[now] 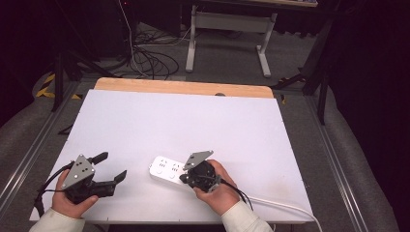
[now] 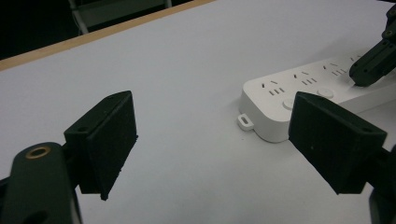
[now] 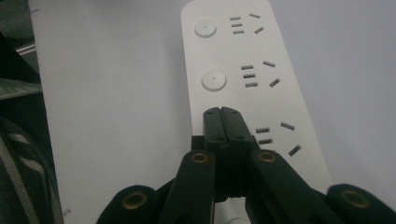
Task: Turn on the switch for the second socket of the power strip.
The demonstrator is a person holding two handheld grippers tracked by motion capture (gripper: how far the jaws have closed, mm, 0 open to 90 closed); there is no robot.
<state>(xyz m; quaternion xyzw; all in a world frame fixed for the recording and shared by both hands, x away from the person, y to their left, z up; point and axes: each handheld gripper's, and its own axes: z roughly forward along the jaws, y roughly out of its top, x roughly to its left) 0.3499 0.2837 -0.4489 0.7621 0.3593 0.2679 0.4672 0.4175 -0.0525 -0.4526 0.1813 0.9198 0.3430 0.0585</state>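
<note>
Lying flat near the front middle of the white-topped counter [image 1: 193, 121], a white plastic power strip [image 1: 166, 170] with round buttons and rows of sockets runs left to right, its white cable [image 1: 280, 203] trailing off to the right. On its top face presses the right tool [image 1: 187, 178], jaws closed together with nothing between them. Off to the left, apart from the strip, the left tool [image 1: 112, 167] hovers with jaws spread wide, empty.

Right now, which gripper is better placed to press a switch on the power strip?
Right. The right gripper, jaws shut, sits over the power strip beside its round buttons. The left gripper stands open, apart from it.
</note>
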